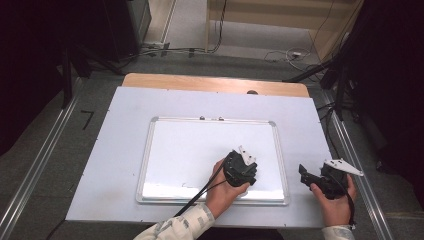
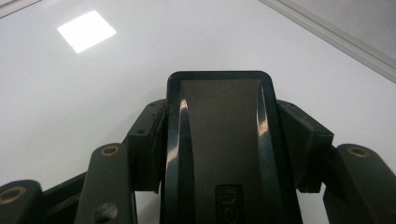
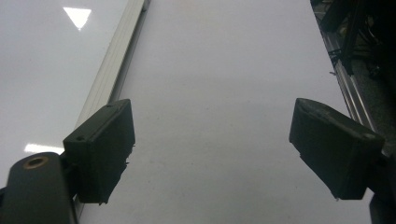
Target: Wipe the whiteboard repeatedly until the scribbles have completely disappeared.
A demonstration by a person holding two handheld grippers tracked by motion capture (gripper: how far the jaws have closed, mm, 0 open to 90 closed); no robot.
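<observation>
Black eraser [image 2: 219, 149] sat clamped in my left tool [image 1: 240, 169], over whiteboard [image 1: 175, 150] lower right area. Board looked clean; wiping judged mostly done. My right tool [image 1: 320, 180] hovered empty, jaws spread, above table [image 1: 120, 105] beside frame.

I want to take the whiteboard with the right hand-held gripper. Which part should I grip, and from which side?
Grip the right frame edge of the whiteboard, coming from the right. It lies flat on the table, so probably only the thin rim offers a hold, and the open right hand-held gripper is beside that edge.
</observation>
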